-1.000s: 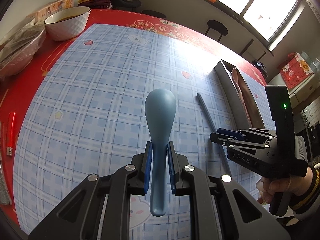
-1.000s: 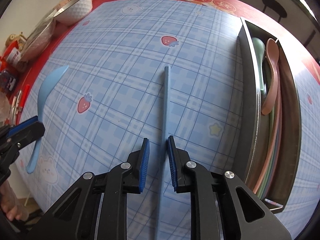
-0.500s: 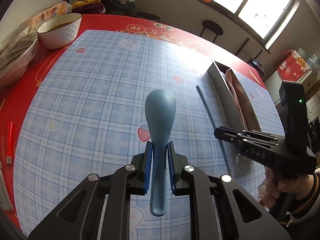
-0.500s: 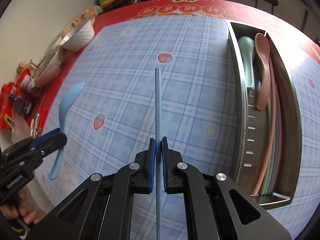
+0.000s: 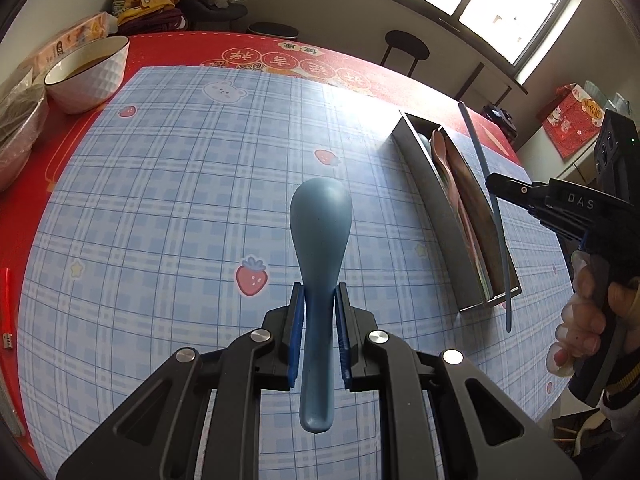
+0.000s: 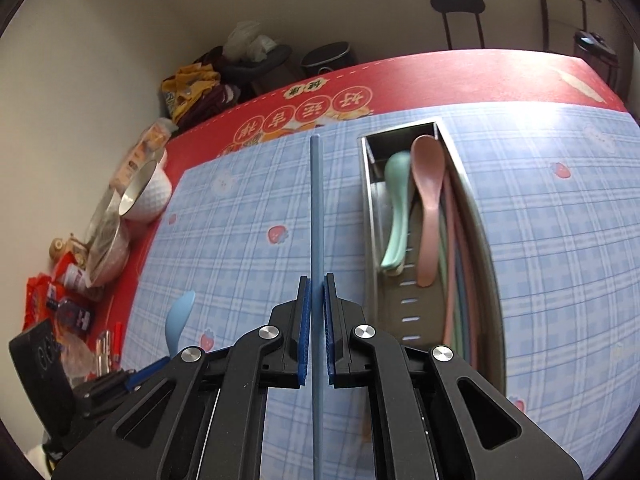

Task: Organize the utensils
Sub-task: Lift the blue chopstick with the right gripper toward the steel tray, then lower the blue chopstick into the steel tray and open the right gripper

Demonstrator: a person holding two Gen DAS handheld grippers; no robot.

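Black right claw (image 5: 494, 184), marked "DAS", clamps blue chopstick (image 6: 316, 216); left claw (image 5: 319, 308) clamps blue spoon (image 5: 320, 232).

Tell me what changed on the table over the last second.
The right gripper closed on the blue chopstick and lifted it off the checked mat, toward the metal tray. The left gripper kept its grip on the blue spoon; the tray's utensils stayed put.
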